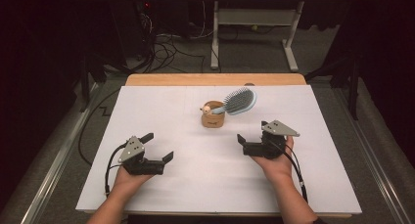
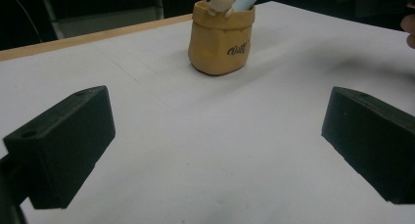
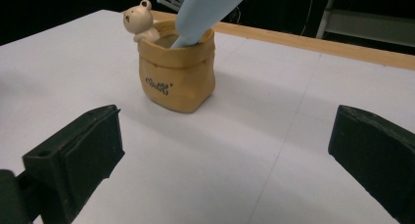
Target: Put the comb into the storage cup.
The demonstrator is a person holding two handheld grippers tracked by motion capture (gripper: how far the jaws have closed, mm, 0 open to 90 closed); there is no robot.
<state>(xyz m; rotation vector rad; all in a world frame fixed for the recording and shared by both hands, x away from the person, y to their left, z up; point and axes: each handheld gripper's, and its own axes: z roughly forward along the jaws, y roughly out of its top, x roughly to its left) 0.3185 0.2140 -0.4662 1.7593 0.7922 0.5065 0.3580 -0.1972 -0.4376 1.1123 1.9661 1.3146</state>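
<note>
A tan sack-shaped pot (image 1: pixel 213 119) (image 2: pixel 221 40) (image 3: pixel 177 77) with a small bear figure (image 3: pixel 139 21) (image 2: pixel 219 1) on its rim stands at the middle of the white table (image 1: pixel 195 185). A light-blue hairbrush (image 1: pixel 238 101) (image 3: pixel 205 11) rests handle-down in the pot, its head leaning to the right. My left gripper (image 1: pixel 160 146) (image 2: pixel 215 150) lies near the front left, open, nothing between its jaws. My right gripper (image 1: pixel 251 131) (image 3: pixel 225 160) lies right of the pot, open and holding nothing.
The white sheet covers a wooden table whose far edge (image 1: pixel 215 79) shows bare. Behind it stands a white table frame (image 1: pixel 254 18) and a tangle of cables (image 1: pixel 166 48) on the floor. A metal rail (image 1: pixel 54 165) runs along the left side.
</note>
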